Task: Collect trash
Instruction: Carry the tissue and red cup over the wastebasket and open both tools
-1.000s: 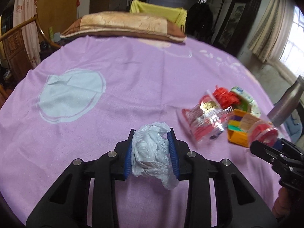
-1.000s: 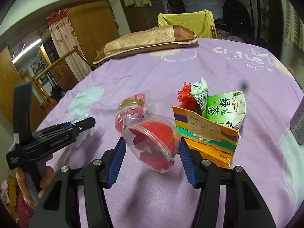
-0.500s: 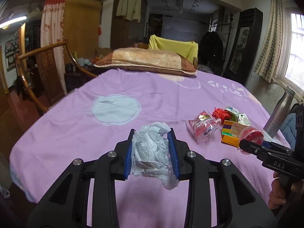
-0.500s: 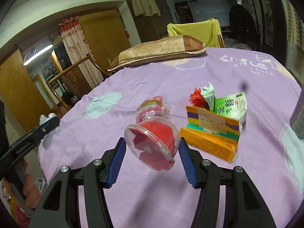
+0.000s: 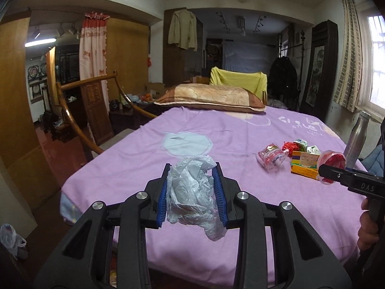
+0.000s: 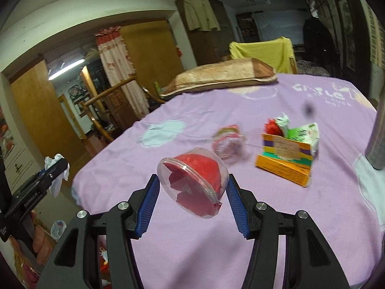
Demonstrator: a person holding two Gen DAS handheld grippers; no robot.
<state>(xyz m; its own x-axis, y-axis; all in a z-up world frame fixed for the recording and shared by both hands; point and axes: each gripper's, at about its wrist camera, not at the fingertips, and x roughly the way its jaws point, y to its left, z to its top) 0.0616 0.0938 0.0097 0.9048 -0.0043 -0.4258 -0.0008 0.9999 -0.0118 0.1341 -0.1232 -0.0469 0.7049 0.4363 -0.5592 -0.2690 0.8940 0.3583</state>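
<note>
My left gripper (image 5: 191, 192) is shut on a crumpled white plastic bag (image 5: 192, 192), held in the air off the near edge of the purple bed (image 5: 216, 144); it also shows in the right wrist view (image 6: 56, 168). My right gripper (image 6: 192, 192) is shut on a clear plastic cup with red lining (image 6: 192, 180), tilted above the bed; it also shows in the left wrist view (image 5: 332, 166). On the bed lie a clear red wrapper (image 5: 272, 156), an orange and purple box (image 6: 284, 161), a green packet (image 6: 305, 132) and a red tuft (image 6: 270, 125).
A steel bottle (image 5: 356, 139) stands at the bed's right edge. A brown pillow (image 5: 209, 96) lies at the far end before a yellow-draped chair (image 5: 238, 82). A wooden chair (image 5: 96, 110) stands left of the bed. A white bag (image 5: 9, 238) lies on the floor.
Both grippers have pulled back and up from the bed with their loads; the trash pile looks smaller and farther, and more of the room and floor shows.
</note>
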